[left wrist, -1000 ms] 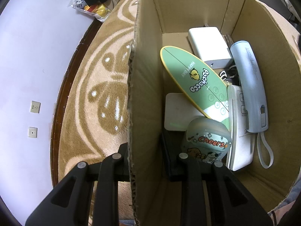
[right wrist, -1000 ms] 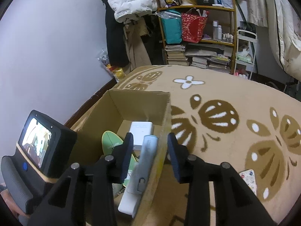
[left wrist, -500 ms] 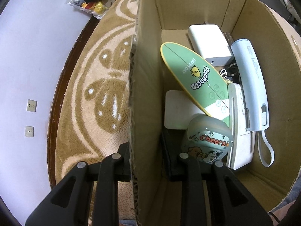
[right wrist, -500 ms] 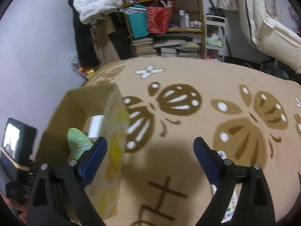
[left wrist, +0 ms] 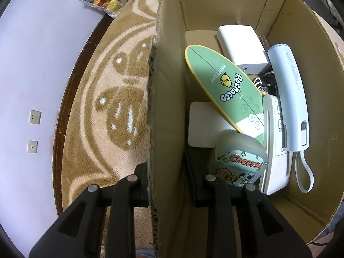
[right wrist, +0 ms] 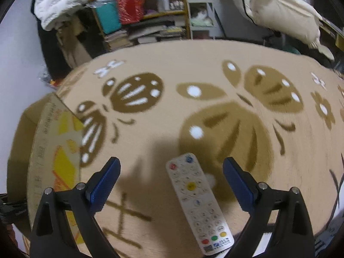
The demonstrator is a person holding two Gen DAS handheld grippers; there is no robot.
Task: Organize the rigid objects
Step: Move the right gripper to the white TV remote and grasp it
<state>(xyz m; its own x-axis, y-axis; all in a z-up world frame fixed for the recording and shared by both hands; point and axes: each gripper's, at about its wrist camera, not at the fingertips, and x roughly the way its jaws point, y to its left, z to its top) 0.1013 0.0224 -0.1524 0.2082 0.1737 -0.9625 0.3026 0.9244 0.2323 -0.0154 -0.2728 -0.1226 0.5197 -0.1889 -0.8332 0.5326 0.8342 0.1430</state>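
Observation:
My left gripper (left wrist: 166,185) is shut on the near wall of the cardboard box (left wrist: 167,99), one finger inside and one outside. The box holds a green "Pochacco" board (left wrist: 223,86), a white power bank (left wrist: 243,47), a pale blue cylinder with a strap (left wrist: 290,99), a white device (left wrist: 275,146), a white flat pad (left wrist: 204,124) and a "Cheers" case (left wrist: 238,161). My right gripper (right wrist: 172,174) is open wide above the carpet, its fingers either side of a white remote control (right wrist: 197,202). The box's outer side (right wrist: 56,150) shows at left.
A tan carpet with brown butterfly patterns (right wrist: 215,99) covers the floor. Cluttered shelves (right wrist: 142,15) and hanging clothes stand at the back. A cream duvet (right wrist: 277,10) lies at the right. A white wall with sockets (left wrist: 34,117) is left of the box.
My right gripper left the box's wall, opened wide and swung right over the carpet, now straddling the remote. My left gripper kept its grip on the box wall.

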